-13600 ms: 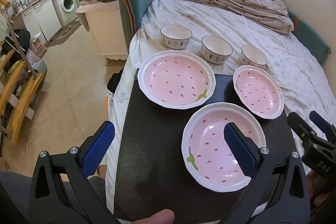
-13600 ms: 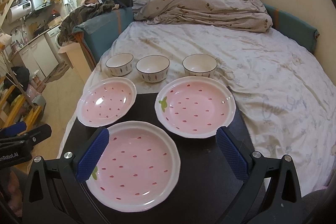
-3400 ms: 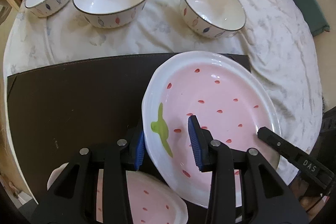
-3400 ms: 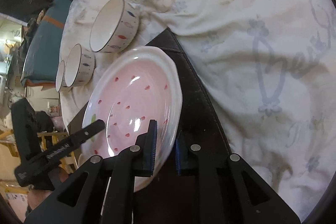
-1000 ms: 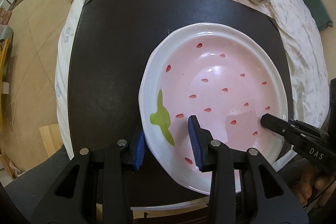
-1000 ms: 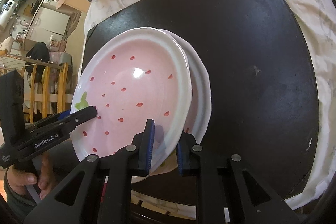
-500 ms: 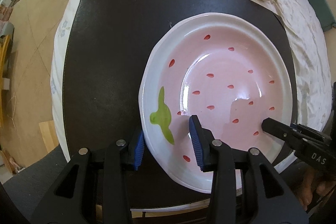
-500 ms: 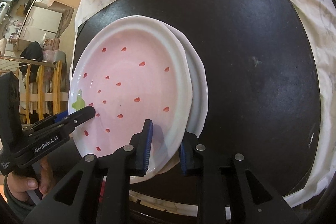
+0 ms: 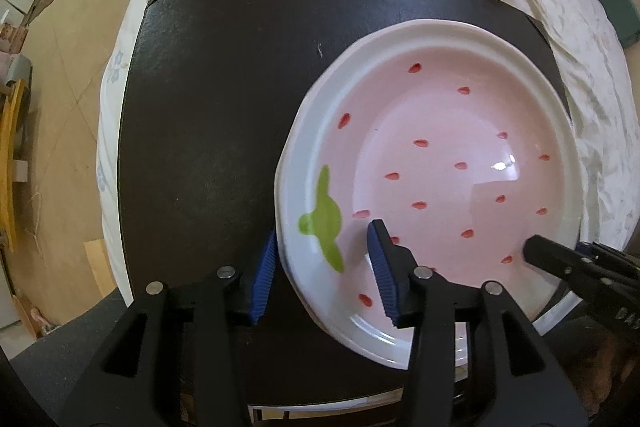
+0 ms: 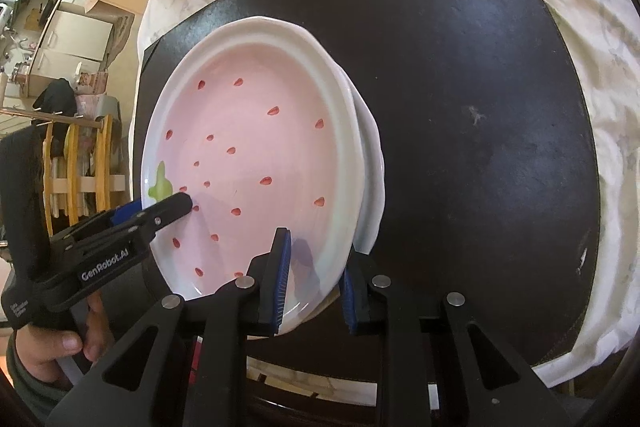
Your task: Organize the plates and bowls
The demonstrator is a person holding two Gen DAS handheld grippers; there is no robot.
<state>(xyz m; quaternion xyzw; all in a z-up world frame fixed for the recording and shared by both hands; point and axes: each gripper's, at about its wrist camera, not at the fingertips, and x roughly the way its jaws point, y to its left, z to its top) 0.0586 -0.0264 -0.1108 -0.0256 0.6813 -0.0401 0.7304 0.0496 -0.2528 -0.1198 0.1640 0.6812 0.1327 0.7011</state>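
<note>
Since a second ago, our left gripper [image 9: 320,267] has been opening around the near-left rim of the top pink plate [image 9: 448,171], which now sits on the plate stack [image 10: 370,163] on the black mat [image 9: 208,87]. Our right gripper [image 10: 314,277] straddles its opposite rim, pads slightly apart.

Left gripper [image 9: 320,263] pointing straight down, jaws opening around the plate [image 9: 440,155] rim. Right gripper [image 10: 314,275] angling steeply down, jaws narrow, straddling the opposite rim. A hand [image 10: 52,343] is gripping the left gripper's handle.
</note>
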